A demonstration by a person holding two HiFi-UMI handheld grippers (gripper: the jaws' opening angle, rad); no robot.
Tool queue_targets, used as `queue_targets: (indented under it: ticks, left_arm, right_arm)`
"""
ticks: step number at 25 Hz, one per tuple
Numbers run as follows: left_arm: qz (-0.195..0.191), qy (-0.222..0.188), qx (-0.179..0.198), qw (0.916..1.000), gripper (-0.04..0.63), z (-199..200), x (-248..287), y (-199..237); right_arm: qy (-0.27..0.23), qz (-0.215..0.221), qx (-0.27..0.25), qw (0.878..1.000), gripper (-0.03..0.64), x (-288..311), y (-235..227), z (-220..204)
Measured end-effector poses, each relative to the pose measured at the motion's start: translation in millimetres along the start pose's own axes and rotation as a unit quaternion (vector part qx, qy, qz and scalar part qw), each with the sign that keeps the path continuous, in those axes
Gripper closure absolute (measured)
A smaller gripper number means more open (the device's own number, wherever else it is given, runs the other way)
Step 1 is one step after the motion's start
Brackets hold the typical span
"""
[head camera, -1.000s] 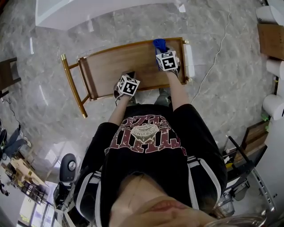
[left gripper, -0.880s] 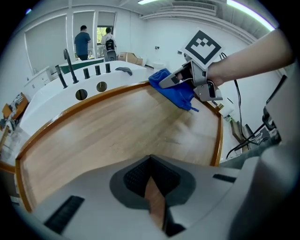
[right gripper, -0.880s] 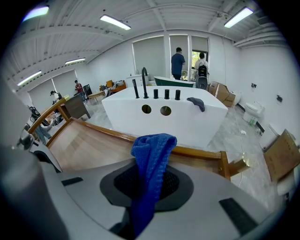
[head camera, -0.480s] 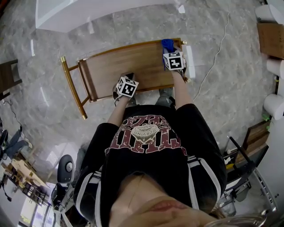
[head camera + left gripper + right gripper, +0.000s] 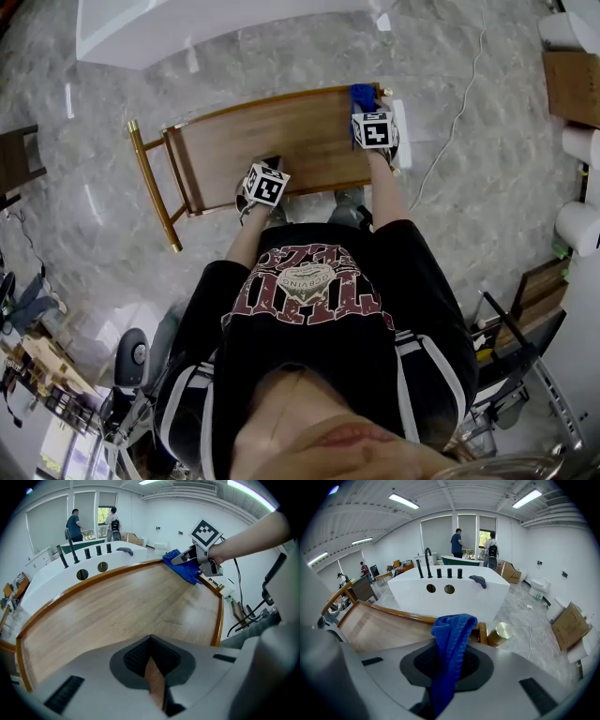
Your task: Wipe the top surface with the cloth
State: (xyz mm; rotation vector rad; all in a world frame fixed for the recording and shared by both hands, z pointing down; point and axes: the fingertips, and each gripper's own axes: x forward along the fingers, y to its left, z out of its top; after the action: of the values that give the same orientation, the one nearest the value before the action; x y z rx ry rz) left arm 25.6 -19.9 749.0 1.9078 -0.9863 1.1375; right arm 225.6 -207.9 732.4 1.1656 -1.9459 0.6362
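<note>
The wooden top (image 5: 262,131) of a brass-framed cart lies in front of me. My right gripper (image 5: 368,111) is shut on a blue cloth (image 5: 362,95) at the top's far right corner. In the right gripper view the cloth (image 5: 452,630) hangs out between the jaws of the right gripper (image 5: 450,663), over the raised wooden rim. The left gripper view shows the cloth (image 5: 183,566) pressed on the wooden top (image 5: 131,606) by the right gripper (image 5: 187,560). My left gripper (image 5: 266,169) rests at the near edge; its jaws, seen in the left gripper (image 5: 152,663) view, are shut on nothing.
A white tub (image 5: 450,590) with black taps stands just beyond the cart. A brass post (image 5: 502,632) marks the cart's right corner and a brass handle (image 5: 150,183) its left end. A cable (image 5: 450,122) runs over the marble floor at right. People (image 5: 457,541) stand far off.
My right gripper has slid the cloth rightward and slightly away, from mid-right of the far edge to the far right corner. The left gripper has stayed put.
</note>
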Motion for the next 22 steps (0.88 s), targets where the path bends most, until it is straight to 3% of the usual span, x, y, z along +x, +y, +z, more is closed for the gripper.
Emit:
queue_targets:
  ticks: [22]
  left_arm:
    - [-0.005, -0.002, 0.000, 1.0000, 0.549, -1, -1, 3]
  right_arm:
    - [0.008, -0.011, 0.037, 0.999, 0.558, -24, 0, -34]
